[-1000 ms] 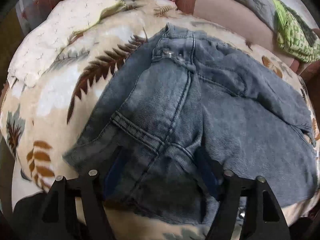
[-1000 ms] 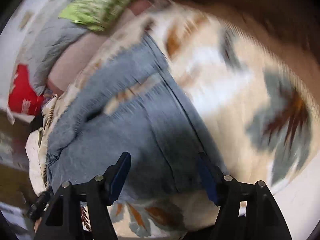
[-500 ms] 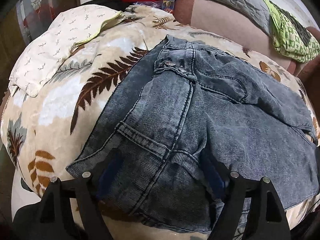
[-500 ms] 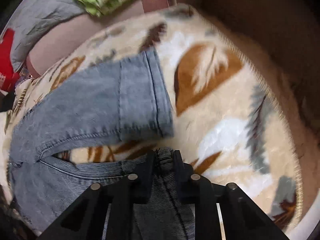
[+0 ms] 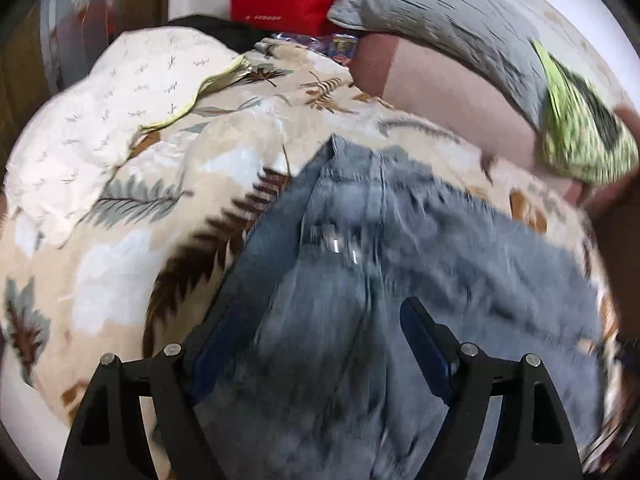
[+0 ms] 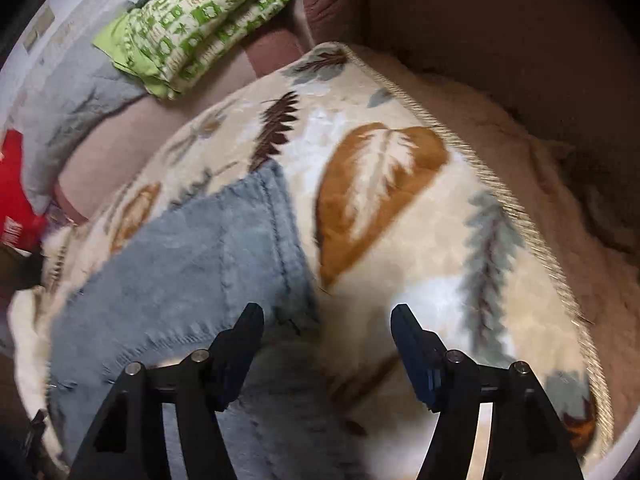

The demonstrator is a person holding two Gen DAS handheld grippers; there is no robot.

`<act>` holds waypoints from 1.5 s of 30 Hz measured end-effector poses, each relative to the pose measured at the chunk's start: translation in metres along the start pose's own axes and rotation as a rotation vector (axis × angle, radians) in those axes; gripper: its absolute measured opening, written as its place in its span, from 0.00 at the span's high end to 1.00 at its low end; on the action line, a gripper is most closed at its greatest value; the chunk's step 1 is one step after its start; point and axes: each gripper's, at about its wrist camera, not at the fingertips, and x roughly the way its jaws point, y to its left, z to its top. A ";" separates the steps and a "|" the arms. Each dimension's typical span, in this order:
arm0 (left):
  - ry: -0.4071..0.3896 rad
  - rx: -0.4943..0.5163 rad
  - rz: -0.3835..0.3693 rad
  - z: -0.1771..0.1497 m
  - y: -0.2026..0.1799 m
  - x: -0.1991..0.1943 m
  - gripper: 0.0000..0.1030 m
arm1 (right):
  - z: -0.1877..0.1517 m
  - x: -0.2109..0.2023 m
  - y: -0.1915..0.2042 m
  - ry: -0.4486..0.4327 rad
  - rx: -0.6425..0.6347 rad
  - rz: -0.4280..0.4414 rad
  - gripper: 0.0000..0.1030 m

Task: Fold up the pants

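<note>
The jeans (image 5: 400, 280) lie spread on a leaf-patterned blanket (image 5: 140, 240) – hem end (image 6: 276, 220) toward a green cloth (image 6: 200, 20). The left gripper (image 5: 316, 344) hangs above the denim, jaws wide, gripping nothing. The right gripper (image 6: 326, 332) is opening – no fabric between its fingers.

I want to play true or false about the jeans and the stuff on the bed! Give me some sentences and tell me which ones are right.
1. The jeans lie on a blanket with a leaf pattern. True.
2. The jeans are bright red. False: they are blue-grey denim.
3. A green patterned cloth lies beyond the blanket. True.
4. The right gripper is pinching the jeans. False: its jaws are opening, with nothing pinched between them.
5. The left gripper hangs over the jeans with its jaws apart. True.
</note>
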 end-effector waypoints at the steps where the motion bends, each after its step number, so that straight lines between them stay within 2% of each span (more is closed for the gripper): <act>1: 0.007 -0.033 0.005 0.010 0.005 0.008 0.20 | 0.004 0.004 0.001 0.001 0.004 -0.001 0.32; 4: 0.049 -0.068 -0.002 0.032 0.011 0.034 0.20 | 0.011 0.025 0.010 0.051 -0.041 0.010 0.32; 7: 0.091 -0.060 0.030 0.044 0.007 0.061 0.20 | 0.010 0.052 0.023 0.132 -0.097 -0.017 0.35; 8: 0.108 -0.055 0.022 0.045 0.007 0.068 0.20 | 0.010 0.053 0.028 0.120 -0.131 -0.029 0.41; 9: 0.138 -0.050 0.012 0.046 0.005 0.076 0.20 | 0.011 0.053 0.035 0.120 -0.170 -0.036 0.72; 10: 0.154 -0.038 0.029 0.047 0.001 0.084 0.20 | 0.013 0.054 0.040 0.125 -0.193 -0.052 0.82; 11: 0.151 -0.020 0.048 0.047 -0.001 0.087 0.20 | 0.014 0.052 0.045 0.125 -0.223 -0.081 0.87; 13: 0.131 0.045 0.117 0.049 -0.009 0.093 0.38 | 0.016 0.046 0.056 0.105 -0.294 -0.132 0.88; 14: 0.137 0.058 0.124 0.050 -0.010 0.096 0.53 | 0.018 0.039 0.062 0.069 -0.320 -0.165 0.89; 15: 0.157 0.058 0.114 0.050 -0.012 0.100 0.56 | 0.019 0.032 0.067 0.028 -0.347 -0.202 0.89; 16: 0.154 0.064 0.125 0.050 -0.012 0.101 0.56 | 0.018 0.024 0.072 -0.018 -0.376 -0.238 0.93; 17: 0.146 0.080 0.140 0.049 -0.015 0.101 0.56 | 0.015 0.021 0.072 -0.035 -0.389 -0.273 0.93; 18: 0.139 0.101 0.157 0.048 -0.018 0.101 0.56 | 0.014 0.032 0.071 -0.011 -0.399 -0.300 0.93; 20: 0.133 0.107 0.159 0.048 -0.021 0.099 0.57 | 0.011 0.066 0.056 0.150 -0.378 -0.287 0.93; 22: 0.149 0.074 0.112 0.052 -0.015 0.092 0.56 | 0.014 0.058 0.048 0.087 -0.337 -0.260 0.90; 23: 0.153 0.057 0.092 0.057 -0.012 0.089 0.53 | 0.020 0.049 0.043 0.061 -0.283 -0.214 0.87; 24: 0.148 0.050 0.083 0.061 -0.011 0.086 0.47 | 0.024 0.044 0.039 0.051 -0.249 -0.172 0.68; 25: 0.126 0.041 0.072 0.069 -0.009 0.080 0.42 | 0.032 0.039 0.037 0.040 -0.208 -0.118 0.37; 26: 0.102 0.035 0.065 0.076 -0.008 0.077 0.31 | 0.041 0.035 0.037 0.023 -0.180 -0.082 0.27; 27: 0.072 0.026 0.049 0.085 -0.008 0.073 0.26 | 0.048 0.033 0.040 0.003 -0.177 -0.063 0.23; 29: 0.056 0.023 0.033 0.098 -0.009 0.076 0.26 | 0.063 0.039 0.051 -0.024 -0.188 -0.040 0.23; 32: 0.096 -0.016 -0.033 0.122 -0.012 0.100 0.26 | 0.087 0.061 0.062 -0.002 -0.151 0.007 0.23; 34: 0.122 -0.044 -0.060 0.130 -0.013 0.115 0.26 | 0.097 0.080 0.069 0.022 -0.151 0.002 0.24; 36: 0.147 -0.056 -0.084 0.138 -0.016 0.132 0.26 | 0.097 0.101 0.072 0.058 -0.154 -0.019 0.26; 39: 0.158 -0.068 -0.083 0.145 -0.018 0.148 0.26 | 0.092 0.118 0.076 0.096 -0.161 -0.001 0.36; 44: 0.173 -0.091 -0.086 0.156 -0.016 0.167 0.26 | 0.095 0.115 0.067 0.084 -0.120 0.034 0.37; 45: 0.174 -0.089 -0.090 0.156 -0.017 0.169 0.32 | 0.098 0.115 0.064 0.085 -0.107 0.041 0.37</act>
